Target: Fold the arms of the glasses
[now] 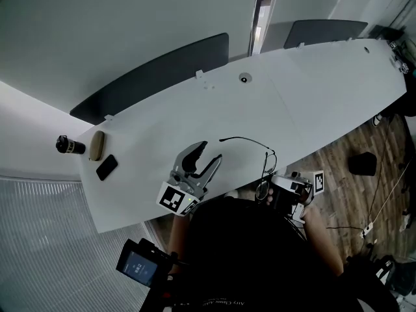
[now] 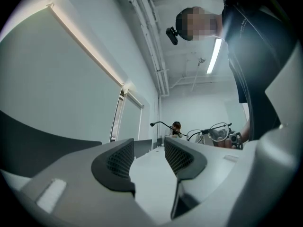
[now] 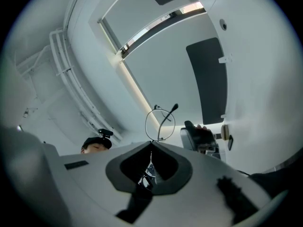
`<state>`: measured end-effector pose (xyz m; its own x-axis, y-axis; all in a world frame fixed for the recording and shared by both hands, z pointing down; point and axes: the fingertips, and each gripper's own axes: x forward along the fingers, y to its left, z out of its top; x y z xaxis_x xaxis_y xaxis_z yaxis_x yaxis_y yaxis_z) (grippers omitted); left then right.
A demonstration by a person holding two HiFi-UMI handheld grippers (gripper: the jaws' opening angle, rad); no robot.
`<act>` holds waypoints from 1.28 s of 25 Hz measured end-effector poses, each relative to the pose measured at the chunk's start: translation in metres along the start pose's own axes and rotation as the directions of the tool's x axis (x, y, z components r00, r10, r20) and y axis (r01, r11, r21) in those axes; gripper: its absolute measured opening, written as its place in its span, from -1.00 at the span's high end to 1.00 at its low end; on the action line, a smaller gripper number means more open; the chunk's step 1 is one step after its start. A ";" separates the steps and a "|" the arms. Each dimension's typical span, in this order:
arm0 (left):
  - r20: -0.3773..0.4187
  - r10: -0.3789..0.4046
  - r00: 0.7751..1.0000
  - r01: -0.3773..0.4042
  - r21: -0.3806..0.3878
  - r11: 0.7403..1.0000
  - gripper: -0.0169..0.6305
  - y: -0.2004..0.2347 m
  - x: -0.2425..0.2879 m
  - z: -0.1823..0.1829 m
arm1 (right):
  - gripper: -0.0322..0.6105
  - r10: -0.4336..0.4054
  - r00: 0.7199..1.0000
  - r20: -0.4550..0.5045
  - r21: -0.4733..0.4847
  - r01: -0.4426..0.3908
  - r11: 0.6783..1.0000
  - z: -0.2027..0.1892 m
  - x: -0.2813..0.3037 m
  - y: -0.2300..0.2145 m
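Thin dark wire-framed glasses (image 1: 266, 161) are held just above the white table (image 1: 312, 90) near its front edge. One arm (image 1: 242, 138) sticks out to the left. My right gripper (image 1: 266, 188) is shut on the frame by a lens. In the right gripper view, the jaws (image 3: 151, 144) meet under the round lens (image 3: 159, 124). My left gripper (image 1: 209, 153) stands open with nothing between its jaws, left of the glasses and apart from them. From the left gripper view, its jaws (image 2: 149, 148) point toward the glasses (image 2: 213, 131) further off.
At the table's left end lie a black phone (image 1: 106, 167), a tan case (image 1: 97, 145) and a black cylinder (image 1: 69, 146). Dark chair backs (image 1: 156, 77) stand behind the table. Wooden floor with cables (image 1: 364, 194) lies to the right.
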<state>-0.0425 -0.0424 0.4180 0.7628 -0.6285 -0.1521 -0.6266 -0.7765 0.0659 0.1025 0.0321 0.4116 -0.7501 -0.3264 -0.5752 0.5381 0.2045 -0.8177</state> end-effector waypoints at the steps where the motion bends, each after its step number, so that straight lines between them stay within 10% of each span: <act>1: 0.007 0.002 1.000 -0.002 0.003 1.000 0.29 0.000 0.001 0.002 | 0.87 -0.005 1.000 -0.007 0.004 0.005 1.000 -0.001 -0.001 0.000; 32: 0.023 -0.010 1.000 0.009 0.011 1.000 0.36 -0.012 0.000 0.008 | 0.87 -0.052 0.998 -0.023 0.016 0.052 0.998 -0.014 -0.004 -0.004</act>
<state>-0.0362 -0.0323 0.4089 0.7650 -0.6199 -0.1749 -0.6213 -0.7818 0.0534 0.0976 0.0457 0.4171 -0.7856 -0.3156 -0.5321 0.5041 0.1722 -0.8463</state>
